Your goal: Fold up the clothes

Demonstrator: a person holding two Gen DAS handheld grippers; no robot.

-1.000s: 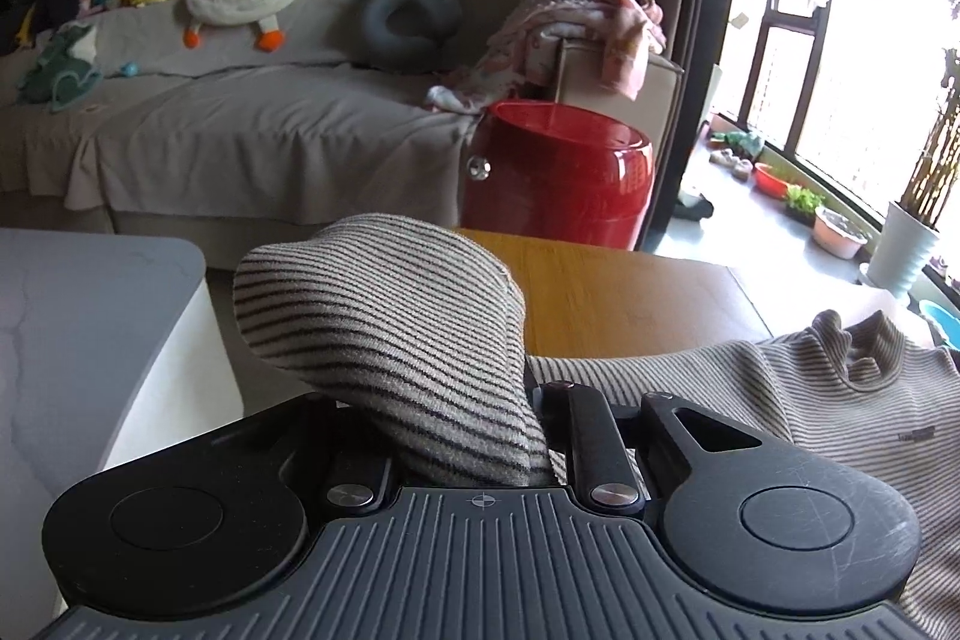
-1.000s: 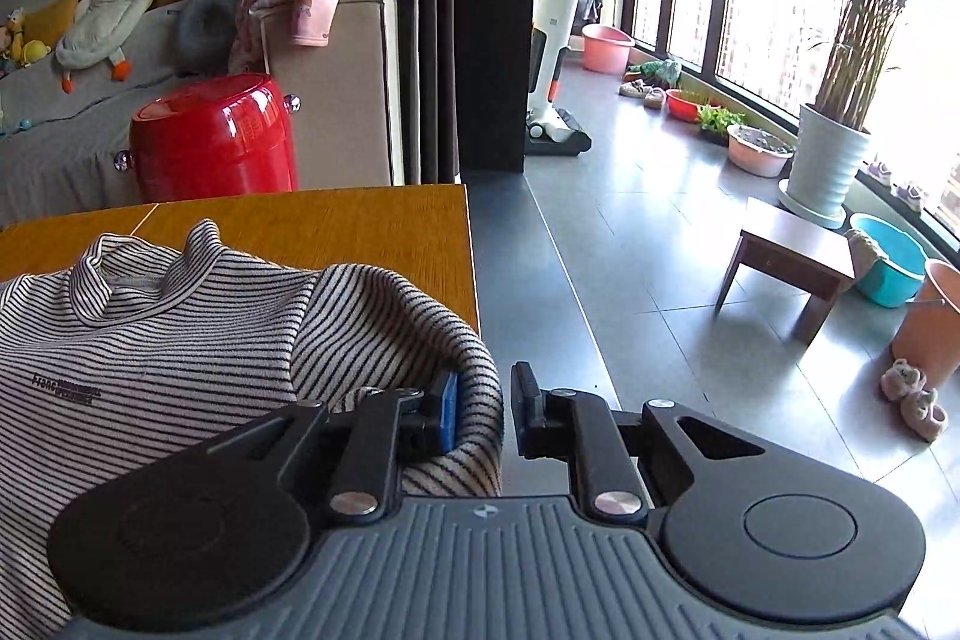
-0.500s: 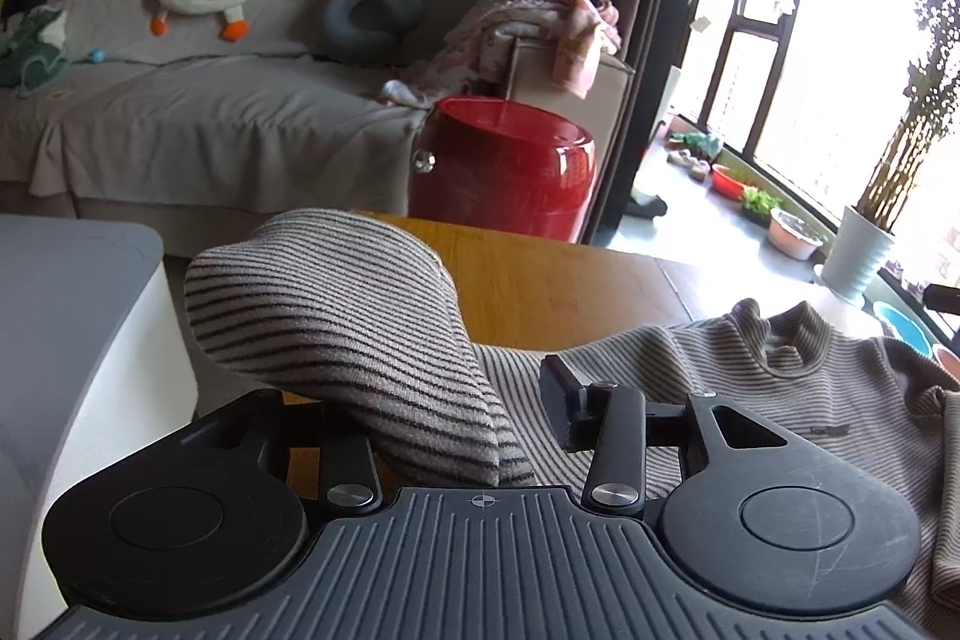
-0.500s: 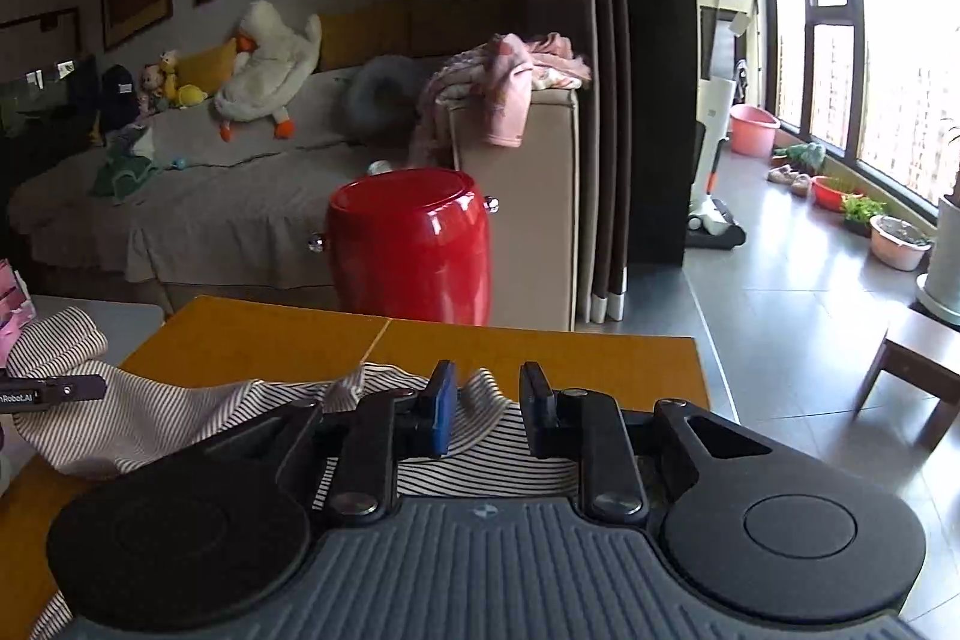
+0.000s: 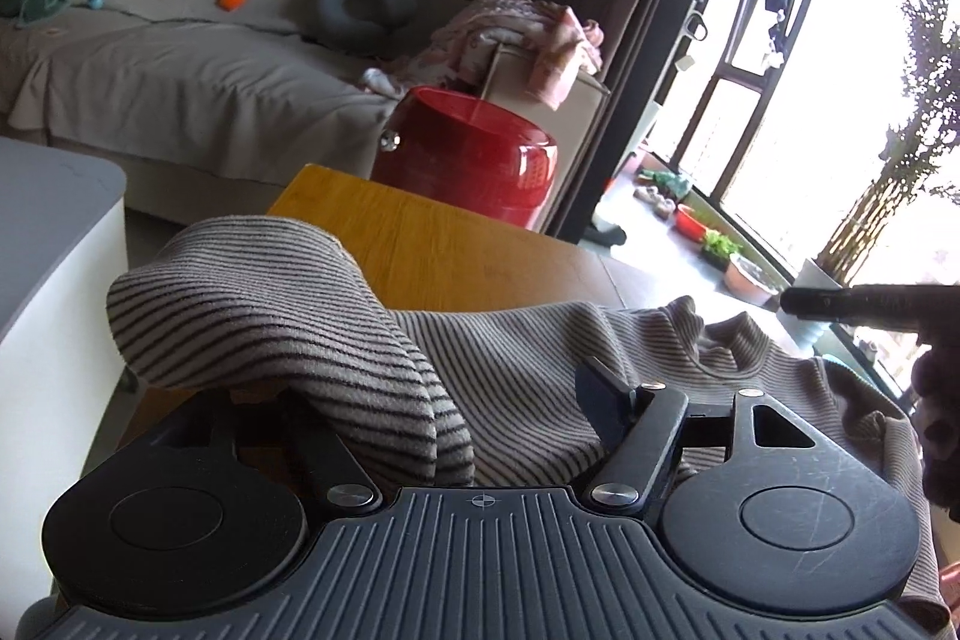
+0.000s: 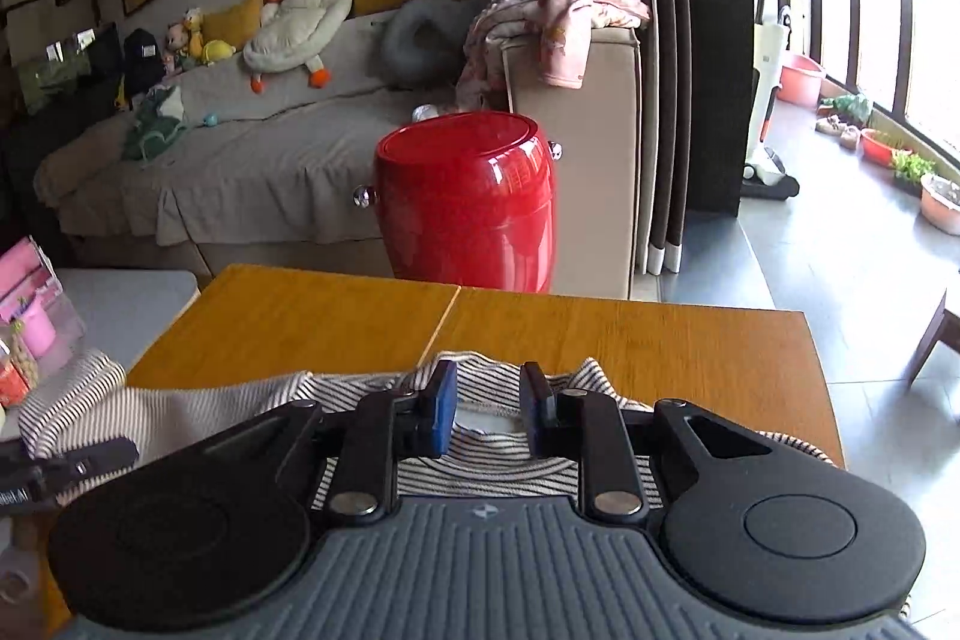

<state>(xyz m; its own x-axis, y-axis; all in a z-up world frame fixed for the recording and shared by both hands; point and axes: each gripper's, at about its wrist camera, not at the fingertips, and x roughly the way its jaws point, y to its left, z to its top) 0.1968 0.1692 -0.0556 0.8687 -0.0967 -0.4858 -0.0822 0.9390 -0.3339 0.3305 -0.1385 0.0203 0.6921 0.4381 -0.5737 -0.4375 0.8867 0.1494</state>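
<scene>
Jaws on the left gripper (image 5: 444, 400) have just been opening, letting the striped sweater (image 5: 528, 370) sleeve flop at lower left; right gripper (image 6: 485, 415) hovers slightly apart, empty, above the collar on the table (image 6: 600, 334).

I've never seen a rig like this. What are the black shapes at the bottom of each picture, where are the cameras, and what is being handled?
There is no robot here. A person holds a two-finger gripping tool in each hand, and a wide-angle camera on each one looks forward along its fingers. The black shapes at the bottom are the tools themselves. One picture comes from the left tool, the other from the right tool. A beige-and-black striped knit sweater lies on the orange-brown wooden table. The left tool's jaws have just been opening. The sweater's sleeve is draped over one finger and hangs between the jaws, not pinched. The right tool's jaws have opened slightly. They sit above the sweater's collar and grip nothing.
</scene>
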